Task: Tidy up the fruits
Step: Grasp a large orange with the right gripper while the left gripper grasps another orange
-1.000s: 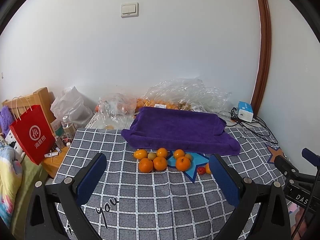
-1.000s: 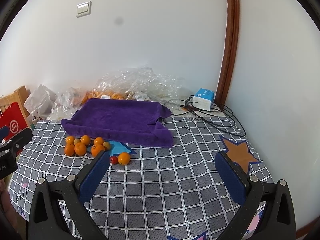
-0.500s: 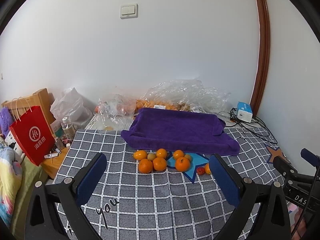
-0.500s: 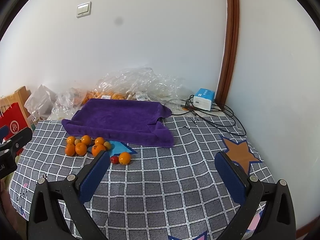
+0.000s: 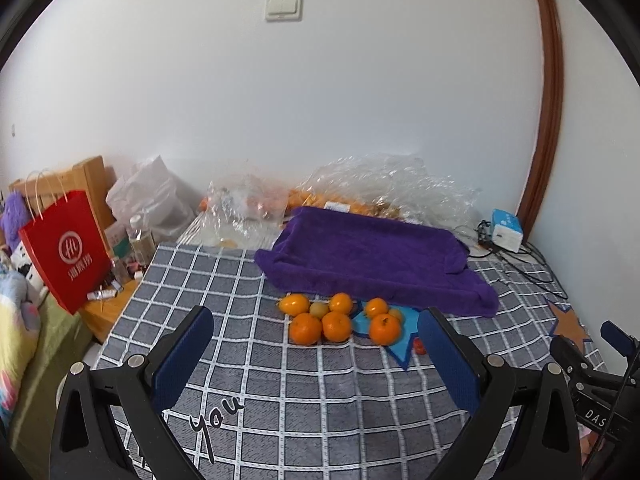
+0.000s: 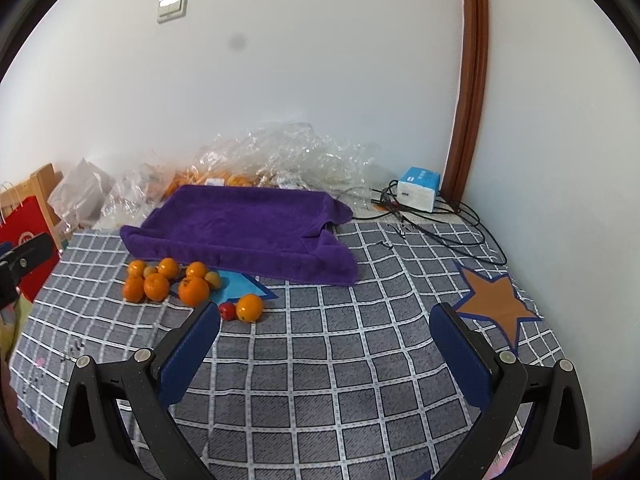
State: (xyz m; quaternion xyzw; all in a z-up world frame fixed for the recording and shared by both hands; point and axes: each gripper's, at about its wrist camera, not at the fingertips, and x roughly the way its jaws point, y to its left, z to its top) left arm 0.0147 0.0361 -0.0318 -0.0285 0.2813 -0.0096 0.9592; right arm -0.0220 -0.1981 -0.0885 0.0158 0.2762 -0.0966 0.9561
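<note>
Hovering over checked cloth, left gripper and right gripper both gaping, empty; six oranges, one tomato.

Left wrist: low over the checked cloth, facing the white wall, left of centre.
Right wrist: same height, further right, facing the wall corner.
Shared: purple towel, oranges, both well ahead.

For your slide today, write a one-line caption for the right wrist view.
Open right gripper hovers over a checked cloth, facing loose oranges and a small red fruit beside a purple towel.
</note>
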